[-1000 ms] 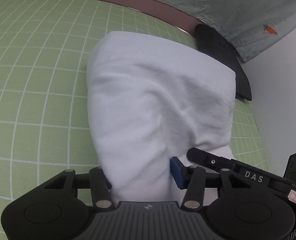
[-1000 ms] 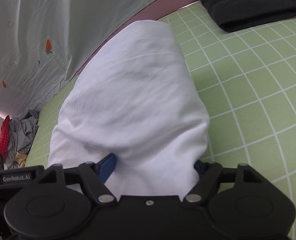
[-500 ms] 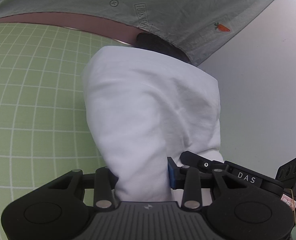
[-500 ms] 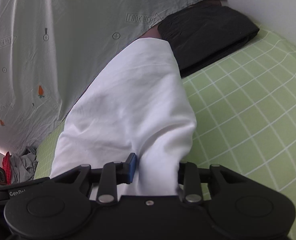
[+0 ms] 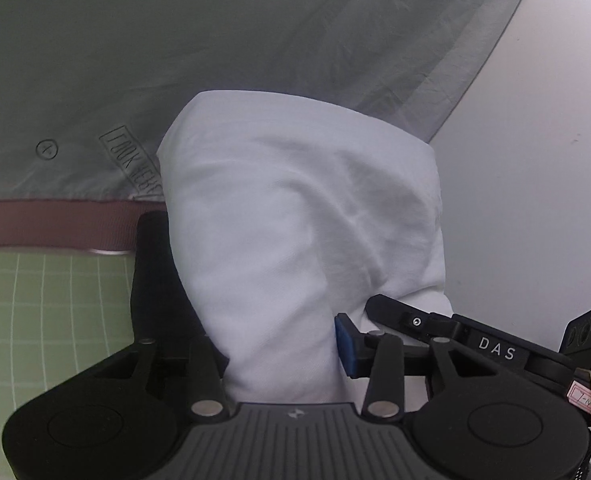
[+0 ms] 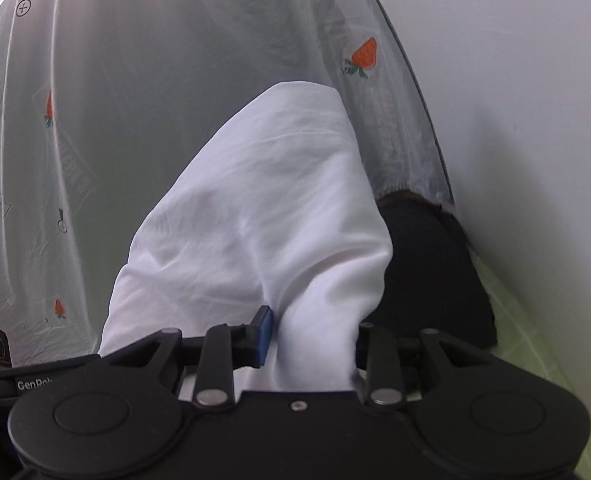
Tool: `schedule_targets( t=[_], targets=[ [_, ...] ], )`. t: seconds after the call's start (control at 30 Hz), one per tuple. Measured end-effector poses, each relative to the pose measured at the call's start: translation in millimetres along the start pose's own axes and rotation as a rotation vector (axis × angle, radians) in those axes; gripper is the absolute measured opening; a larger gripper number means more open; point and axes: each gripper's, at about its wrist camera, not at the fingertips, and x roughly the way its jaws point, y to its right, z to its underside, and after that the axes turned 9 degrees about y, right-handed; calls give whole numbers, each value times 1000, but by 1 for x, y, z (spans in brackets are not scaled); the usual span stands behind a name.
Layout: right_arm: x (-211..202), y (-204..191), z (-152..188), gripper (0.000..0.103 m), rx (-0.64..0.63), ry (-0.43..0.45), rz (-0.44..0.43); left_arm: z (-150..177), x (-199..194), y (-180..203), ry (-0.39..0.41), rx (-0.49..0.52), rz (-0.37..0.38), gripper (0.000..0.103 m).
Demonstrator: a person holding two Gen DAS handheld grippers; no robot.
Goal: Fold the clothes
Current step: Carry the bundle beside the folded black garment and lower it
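A folded white garment (image 5: 303,232) is held up off the green grid mat (image 5: 47,320) by both grippers. My left gripper (image 5: 281,350) is shut on its near edge, the cloth bunched between the blue pads. My right gripper (image 6: 309,340) is shut on the same white garment (image 6: 263,208) at its other near corner. A folded black garment (image 5: 155,280) lies on the mat just beyond and under the white one; it also shows in the right wrist view (image 6: 427,272).
A grey printed sheet (image 5: 175,60) hangs behind the table, with carrot prints (image 6: 361,54). A white wall (image 6: 515,120) stands close on the right. A brown table edge (image 5: 55,224) runs along the mat's far side.
Both grippers lifted the white garment and carried it toward the far right corner, over the black garment. The views tilted upward, so less mat and more sheet and wall show.
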Motion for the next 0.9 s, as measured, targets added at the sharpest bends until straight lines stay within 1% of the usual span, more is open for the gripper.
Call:
schedule_targets(
  t=[0.03, 0.07, 0.1, 0.13, 0.17, 0.2, 0.23, 0.27, 0.3, 0.37, 0.4, 0.47, 0.5, 0.57, 0.63, 0.7, 0.73, 0.8, 0.9],
  targets=[
    [19, 8, -9, 34, -8, 9, 7, -5, 20, -5, 6, 18, -26, 56],
    [40, 18, -15, 43, -12, 15, 20, -4, 39, -10, -4, 45, -85, 66],
    [54, 24, -12, 48, -37, 8, 50, -2, 58, -15, -16, 72, -144, 71],
    [66, 28, -3, 55, -71, -6, 88, 6, 69, -23, -44, 89, -192, 72],
    [78, 32, 5, 57, -105, -19, 126, 15, 81, -30, -73, 106, -239, 72],
    [90, 37, 14, 57, -139, -33, 164, 23, 91, -37, -98, 122, -280, 75],
    [102, 41, 22, 57, -174, -46, 202, 32, 88, -44, -86, 118, -255, 79],
    [114, 45, 30, 60, -208, -60, 241, 38, 84, -47, -90, 116, -244, 84],
    [126, 50, 39, 63, -242, -74, 279, 44, 80, -51, -93, 115, -233, 86],
    [115, 53, 58, 74, -256, -57, 304, 55, 70, -49, -85, 117, -229, 89],
    [104, 54, 66, 76, -248, -59, 320, 60, 64, -48, -79, 118, -227, 89],
    [81, 55, 78, 77, -213, -56, 335, 67, 48, -44, -77, 122, -235, 89],
    [69, 55, 84, 77, -193, -54, 340, 70, 41, -42, -78, 126, -239, 92],
    [51, 50, 93, 77, -208, -84, 359, 76, 28, -39, -118, 186, -250, 93],
    [36, 42, 100, 78, -244, -120, 381, 84, 12, -31, -133, 254, -244, 93],
    [20, 29, 105, 78, -272, -143, 406, 89, -14, -22, -114, 284, -234, 93],
    [11, 25, 106, 78, -269, -150, 405, 91, -27, -17, -102, 293, -231, 94],
    [-14, 15, 105, 78, -244, -138, 382, 95, -55, -8, -70, 300, -240, 103],
    [-50, -3, 106, 81, -253, -110, 375, 101, -94, 6, -34, 313, -244, 103]
  ],
)
